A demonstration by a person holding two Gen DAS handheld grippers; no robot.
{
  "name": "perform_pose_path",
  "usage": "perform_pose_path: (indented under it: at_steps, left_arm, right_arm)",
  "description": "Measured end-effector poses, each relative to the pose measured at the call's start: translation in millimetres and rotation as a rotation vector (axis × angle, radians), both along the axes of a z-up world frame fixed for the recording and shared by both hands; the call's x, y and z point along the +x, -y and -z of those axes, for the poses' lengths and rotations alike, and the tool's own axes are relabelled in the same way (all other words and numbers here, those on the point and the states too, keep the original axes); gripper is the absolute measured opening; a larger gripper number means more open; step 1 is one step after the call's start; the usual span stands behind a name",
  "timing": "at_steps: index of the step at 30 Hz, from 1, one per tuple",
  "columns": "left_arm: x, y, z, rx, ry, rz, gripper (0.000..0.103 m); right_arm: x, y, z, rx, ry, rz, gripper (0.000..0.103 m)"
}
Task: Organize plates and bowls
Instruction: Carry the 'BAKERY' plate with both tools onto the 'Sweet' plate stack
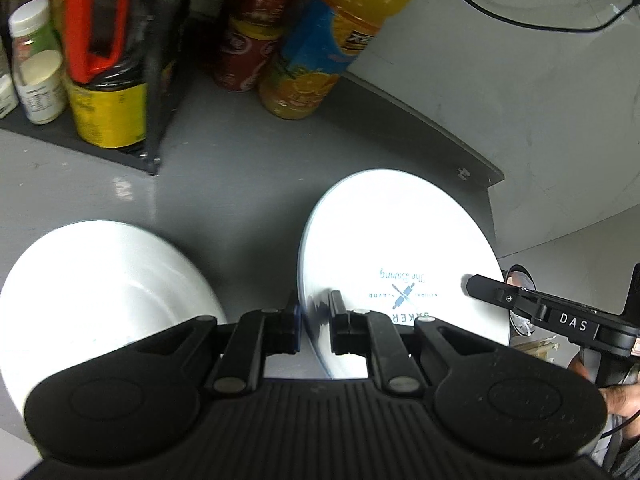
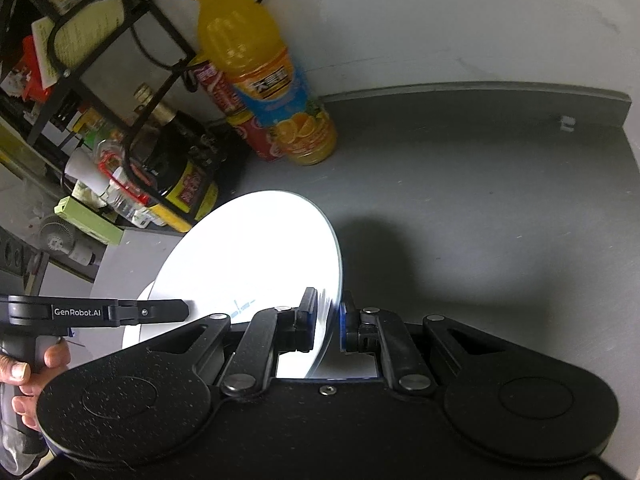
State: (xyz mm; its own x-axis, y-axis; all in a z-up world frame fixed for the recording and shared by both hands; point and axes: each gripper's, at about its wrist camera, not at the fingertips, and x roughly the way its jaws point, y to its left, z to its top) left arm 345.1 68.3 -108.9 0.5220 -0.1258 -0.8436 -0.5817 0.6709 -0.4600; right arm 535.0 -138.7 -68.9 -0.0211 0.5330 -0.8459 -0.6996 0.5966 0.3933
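A white plate (image 1: 400,240) with blue printed lettering is held off the grey table (image 1: 240,184), tilted. My left gripper (image 1: 316,312) is shut on its near rim. My right gripper (image 1: 474,284) reaches in from the right, its tip over the plate's opposite edge. In the right wrist view the same plate (image 2: 256,256) slants up to the left, and my right gripper (image 2: 329,308) is shut on its rim. The left gripper (image 2: 182,311) comes in from the left in a person's hand (image 2: 24,376). A white bowl (image 1: 100,292) sits on the table left of the plate.
A black wire rack (image 1: 156,92) with sauce bottles stands at the back left. An orange juice bottle (image 2: 264,76) and red cans (image 1: 248,52) stand against the wall. A black cable (image 1: 520,20) runs along the wall. The table's right edge (image 1: 490,200) is close to the plate.
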Motion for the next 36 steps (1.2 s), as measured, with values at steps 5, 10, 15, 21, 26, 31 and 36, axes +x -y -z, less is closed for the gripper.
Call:
perform_pose_path:
  at_steps: [5, 10, 15, 21, 26, 31, 36]
  left_arm:
    - [-18.9, -14.3, 1.7, 0.002, -0.006, -0.001, 0.011]
    - [-38.0, -25.7, 3.3, 0.009, -0.012, -0.001, 0.011]
    - [-57.7, -34.6, 8.0, -0.004, -0.014, -0.006, 0.011]
    - [-77.5, -40.6, 15.0, -0.011, -0.014, -0.004, 0.011]
    - [-97.9, -46.3, 20.1, -0.016, -0.019, -0.020, 0.011]
    - [-117.2, -54.0, 23.4, -0.024, -0.029, -0.035, 0.011]
    - [-130.3, -61.5, 30.2, -0.032, -0.050, -0.052, 0.011]
  right_arm:
    - [-18.8, -14.1, 2.4, -0.003, -0.005, 0.009, 0.011]
    - [-37.6, -23.5, 4.9, -0.003, -0.012, 0.017, 0.011]
    - [-57.0, -31.4, 6.9, -0.010, -0.012, 0.016, 0.011]
    - [-75.9, -38.1, 9.3, -0.023, -0.006, 0.016, 0.011]
    - [-90.2, -48.1, 14.1, -0.025, -0.014, 0.009, 0.011]
    - [-104.6, -59.3, 18.9, -0.034, -0.024, -0.015, 0.011]
    - [-115.1, -69.5, 26.9, -0.051, -0.035, -0.031, 0.011]
